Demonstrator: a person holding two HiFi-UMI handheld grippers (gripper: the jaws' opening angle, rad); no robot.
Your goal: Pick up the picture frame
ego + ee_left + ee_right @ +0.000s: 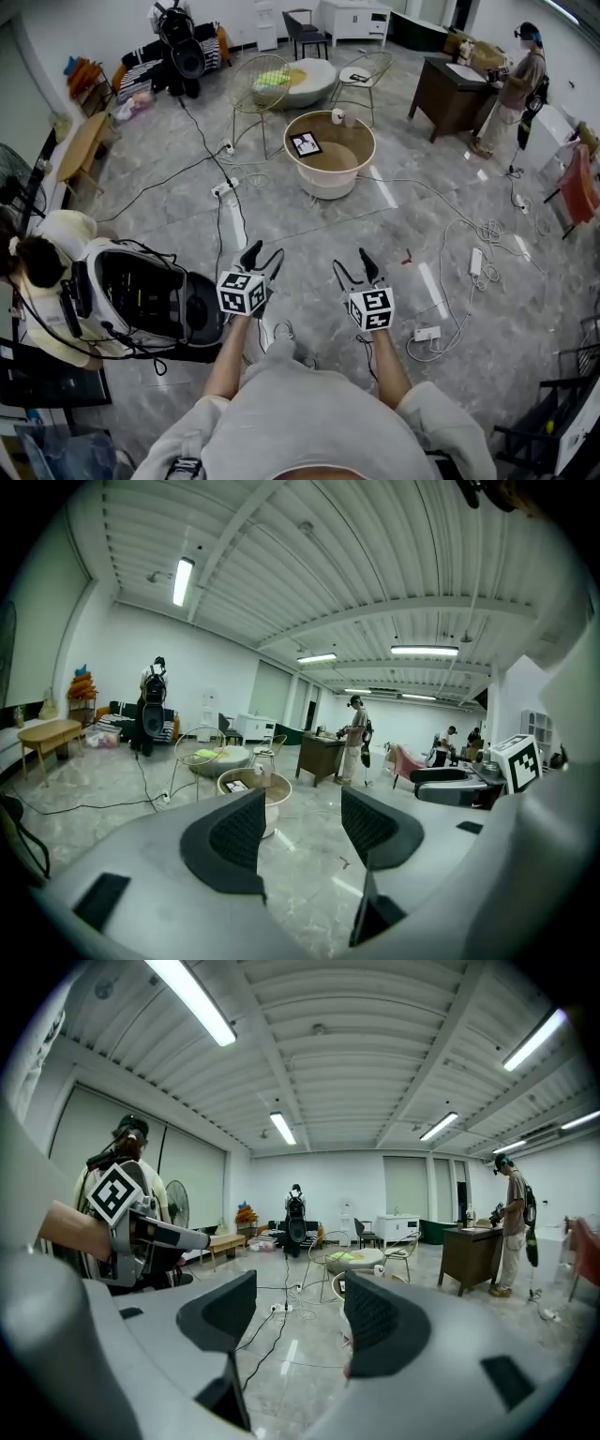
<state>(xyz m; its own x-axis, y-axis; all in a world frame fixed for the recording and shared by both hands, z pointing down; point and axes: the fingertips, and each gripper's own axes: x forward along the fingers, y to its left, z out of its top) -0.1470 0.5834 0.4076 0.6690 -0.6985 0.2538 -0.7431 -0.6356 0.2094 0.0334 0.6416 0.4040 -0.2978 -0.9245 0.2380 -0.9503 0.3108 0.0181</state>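
Hovering over the floor point(403, 220), the left gripper point(264, 254) and right gripper point(352, 262) both have jaws released, with nothing between them. The picture frame point(306, 143) lies flat on the round table point(330, 185), well apart from both. Each cube point(243, 292) carries square black-and-white markers.

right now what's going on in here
A person stands on the open floor holding a gripper in each hand. The left gripper and right gripper both have their jaws apart with nothing between them. The picture frame lies untouched on top of the round table, well ahead of both grippers. Nothing has been picked up yet.
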